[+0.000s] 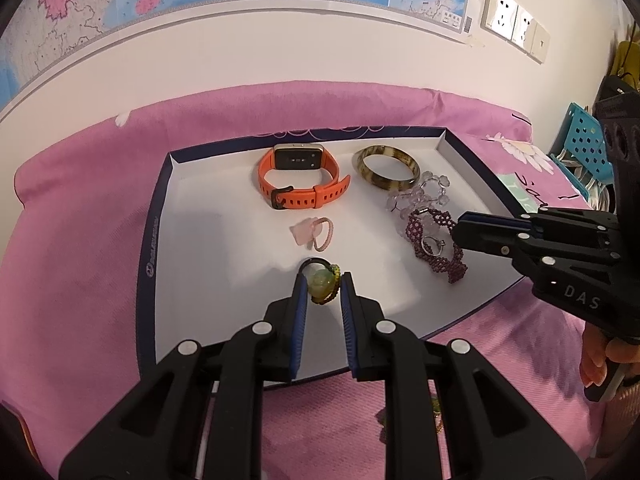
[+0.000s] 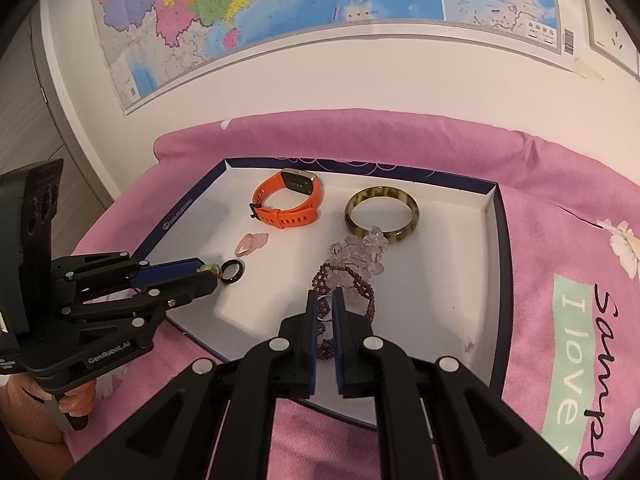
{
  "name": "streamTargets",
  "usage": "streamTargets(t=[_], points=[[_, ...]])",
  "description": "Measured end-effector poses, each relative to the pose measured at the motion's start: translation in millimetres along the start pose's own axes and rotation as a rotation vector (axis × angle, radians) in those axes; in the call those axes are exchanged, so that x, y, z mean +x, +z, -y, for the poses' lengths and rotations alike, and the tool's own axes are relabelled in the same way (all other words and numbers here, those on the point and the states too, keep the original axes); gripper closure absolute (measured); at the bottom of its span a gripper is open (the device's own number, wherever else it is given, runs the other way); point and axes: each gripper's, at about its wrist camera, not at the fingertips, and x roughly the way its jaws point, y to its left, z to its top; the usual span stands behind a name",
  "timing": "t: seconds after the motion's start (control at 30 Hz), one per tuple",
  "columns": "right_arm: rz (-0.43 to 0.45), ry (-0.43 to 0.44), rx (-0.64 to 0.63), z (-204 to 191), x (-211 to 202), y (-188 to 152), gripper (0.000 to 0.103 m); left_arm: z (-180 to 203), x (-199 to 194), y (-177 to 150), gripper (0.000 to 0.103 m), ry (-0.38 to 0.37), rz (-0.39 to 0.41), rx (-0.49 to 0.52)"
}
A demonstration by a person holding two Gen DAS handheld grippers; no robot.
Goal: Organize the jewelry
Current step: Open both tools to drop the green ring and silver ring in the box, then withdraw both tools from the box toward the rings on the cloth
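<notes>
Pink bedspread below wall map

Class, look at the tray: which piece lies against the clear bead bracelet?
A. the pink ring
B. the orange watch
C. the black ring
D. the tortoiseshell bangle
D: the clear bead bracelet rests against the near rim of the tortoiseshell bangle; the other pieces lie apart from it.

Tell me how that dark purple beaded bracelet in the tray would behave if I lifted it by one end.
The purple beaded bracelet looks woven from tiny beads and lies in a wavy line, so it would probably hang limp. The silver ring lying on it and the clear bead bracelet touching it might get dragged along.
</notes>
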Motion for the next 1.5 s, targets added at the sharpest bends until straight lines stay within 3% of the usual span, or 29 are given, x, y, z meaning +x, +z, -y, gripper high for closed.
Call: streamTargets(t=[0.3, 0.43, 0.5, 0.6, 0.8, 1.13, 1.5], points=[[0.015, 0.018, -0.002, -4, -10, -5, 0.093, 0, 0, -1, 0.084, -0.005, 0.004, 0.003], [0.027, 0.026, -0.001, -6, -19, -9, 0.083, 1, -8, -2, 0.07, -0.001, 0.031, 0.009], [0.033, 0.034, -0.005, -8, -24, -12, 0.079, 2, -15, -3, 0.069, 0.001, 0.046, 0.012], [0.044, 0.052, -0.024, -14, -32, -18, 0.071, 1, -27, -4, 0.057, -0.008, 0.071, 0.012], [0.038, 0.111, -0.105, -40, -46, -37, 0.069, 1, -57, -15, 0.056, -0.031, 0.122, 0.034], [-0.074, 0.139, -0.151, -69, -22, -66, 0.071, -3, -77, -48, 0.056, -0.043, 0.118, 0.056], [-0.098, 0.103, -0.135, -70, -8, -65, 0.094, -3, -70, -68, 0.056, -0.053, 0.072, 0.059]])
